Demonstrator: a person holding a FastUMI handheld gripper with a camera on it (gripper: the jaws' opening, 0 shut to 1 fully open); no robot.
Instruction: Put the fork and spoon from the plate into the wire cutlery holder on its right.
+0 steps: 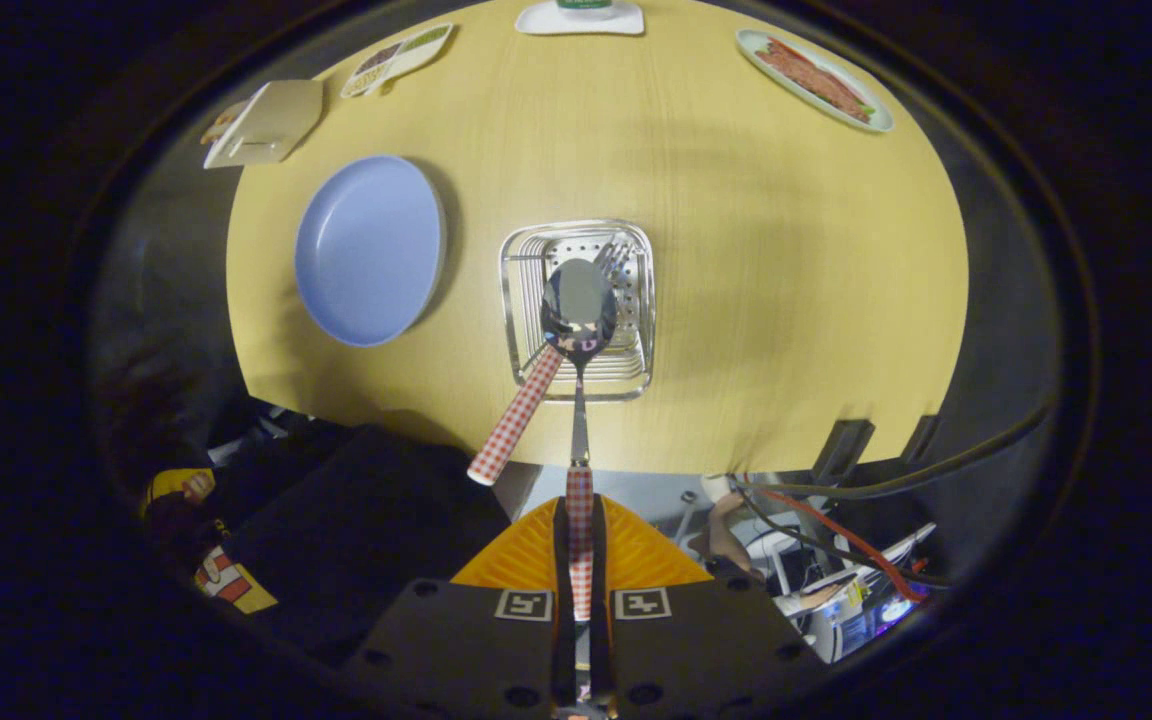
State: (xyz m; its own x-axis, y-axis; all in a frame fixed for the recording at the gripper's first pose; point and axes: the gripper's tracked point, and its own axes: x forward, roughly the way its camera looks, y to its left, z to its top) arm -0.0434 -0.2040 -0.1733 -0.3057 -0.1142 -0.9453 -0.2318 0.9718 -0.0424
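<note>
The spoon [579,300] is up in the air, its red-checked handle pinched between the two orange fingers [526,555] of the gripper [580,540], jaws clamped tight on it, bowl pointing forward and hanging right over the wire cutlery holder [577,310]. And the fork [526,400] is in the holder: tines poking up at the far side of the basket just past the spoon's bowl, its own checked handle leaning out over the near rim toward the table edge, left of the spoon's shaft. The blue plate [370,250] sits just left of the holder, bare, on the pale wooden table [786,280]. Further out, beyond the plate, a beige box-like item [266,122] and a printed card [396,58] near the far left of the table; straight ahead at the far edge a white tray [580,18]; off to the far right a light plate with reddish food [814,78]. Below the table's near edge, cables [836,535] trail off to the right of the fingers.
</note>
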